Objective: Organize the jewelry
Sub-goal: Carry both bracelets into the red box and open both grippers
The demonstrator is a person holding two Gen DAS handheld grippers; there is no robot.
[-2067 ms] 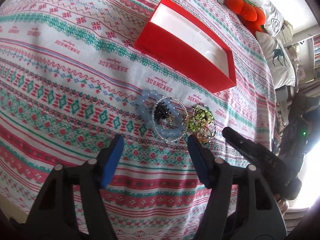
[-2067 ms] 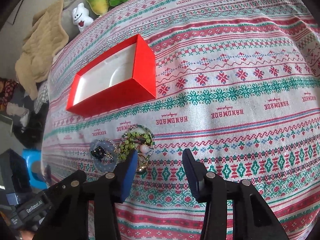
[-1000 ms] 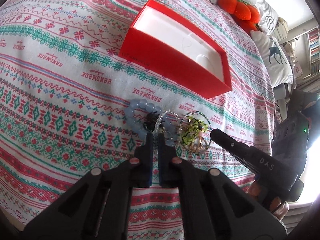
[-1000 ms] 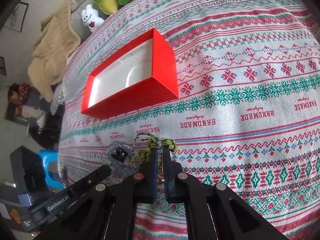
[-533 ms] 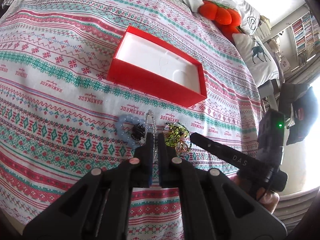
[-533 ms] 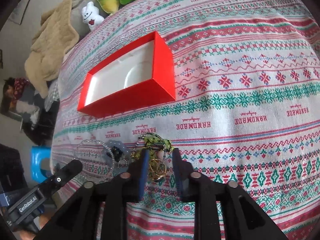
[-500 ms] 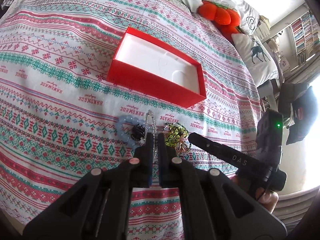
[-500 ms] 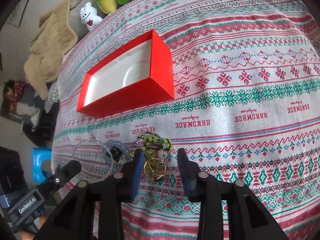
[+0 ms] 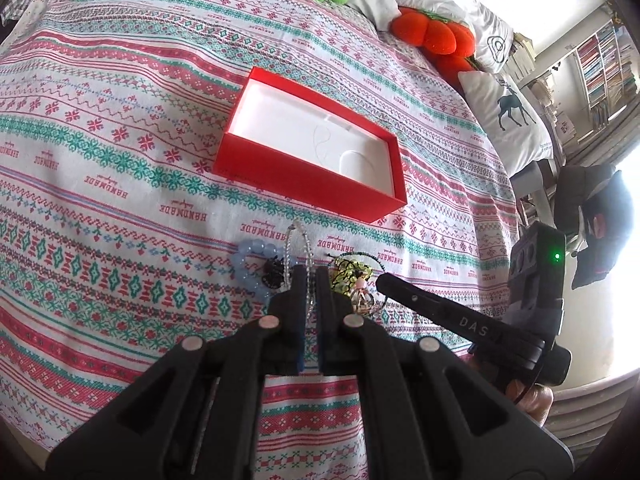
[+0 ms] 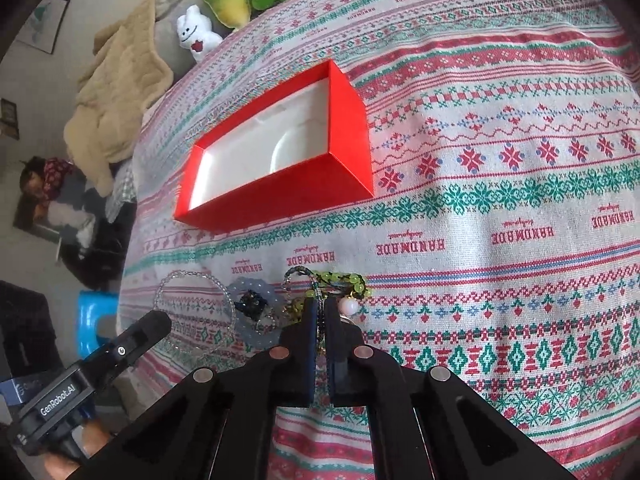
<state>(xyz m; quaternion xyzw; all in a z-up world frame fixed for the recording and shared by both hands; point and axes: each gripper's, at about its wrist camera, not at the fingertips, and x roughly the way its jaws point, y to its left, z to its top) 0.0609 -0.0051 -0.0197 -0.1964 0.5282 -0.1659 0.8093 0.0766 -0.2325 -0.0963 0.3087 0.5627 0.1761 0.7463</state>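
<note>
A patterned cloth [image 9: 120,184] covers the bed and carries everything. Toward its far side sits the open red box [image 9: 308,168], white inside and with nothing in it, mouth up; a fair guess is that the jewelry is meant to end there, which is why it lies just beyond the pile. The jewelry sits in one tangle just short of the box, so both tongs work it side by side.

The left tongs [image 9: 308,276] are pinched nearly closed on the clear bead loop [image 9: 298,240], which stands up on edge between them, seemingly to draw it free of the pale blue bracelet [image 9: 250,258] and the dark piece [image 9: 272,272] beside it. The right tongs [image 10: 320,308] are likewise closed narrow on the green bead strand [image 10: 340,280], with a pink bead [image 10: 348,305] touching one tip.
</note>
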